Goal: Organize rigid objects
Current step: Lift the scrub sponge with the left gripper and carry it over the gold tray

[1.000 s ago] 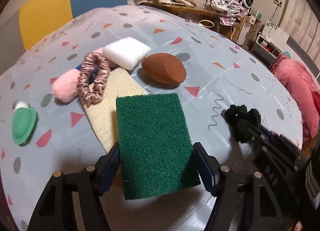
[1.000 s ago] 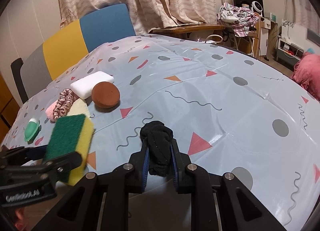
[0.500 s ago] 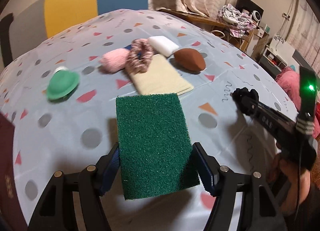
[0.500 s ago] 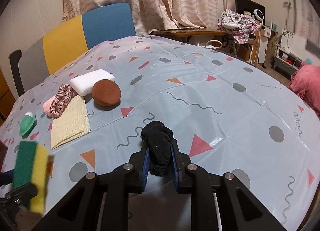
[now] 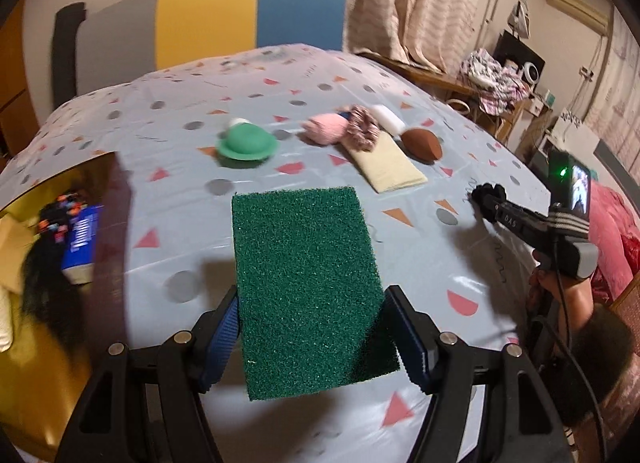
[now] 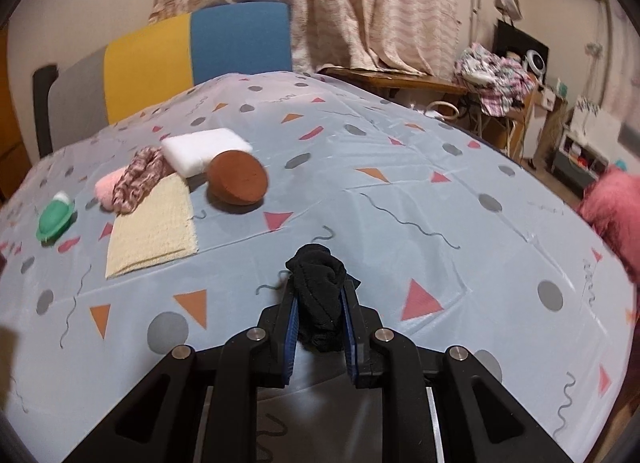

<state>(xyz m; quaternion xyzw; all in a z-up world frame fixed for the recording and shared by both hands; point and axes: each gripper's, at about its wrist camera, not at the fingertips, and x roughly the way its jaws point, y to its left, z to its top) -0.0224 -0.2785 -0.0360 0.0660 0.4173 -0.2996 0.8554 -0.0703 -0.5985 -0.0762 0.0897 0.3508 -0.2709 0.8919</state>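
My left gripper [image 5: 316, 337] is shut on a green scouring sponge [image 5: 306, 283], held flat above the near part of the table. At the left edge sits a gold box [image 5: 40, 295] holding a blue packet and dark items. My right gripper [image 6: 320, 317] is shut on a bunched black cloth [image 6: 318, 291], low over the tablecloth; it also shows in the left wrist view as the right gripper [image 5: 486, 199], held by a hand. On the table lie a green lidded object [image 5: 246, 143], a pink puff [image 6: 107, 187], a scrunchie [image 6: 140, 175], a white block [image 6: 204, 151], a brown oval sponge [image 6: 238, 179] and a beige cloth [image 6: 154, 225].
The table wears a grey cloth [image 6: 400, 191] with triangles and dots. A yellow, blue and grey chair [image 6: 172, 63] stands behind it. A side desk with clothes [image 6: 488, 75] is at the back right, a pink cushion [image 6: 616, 211] at the right edge.
My left gripper has swung left with the green sponge, away from the pile; the gold box has come into its view. It has left the right wrist view. The right gripper has barely moved.
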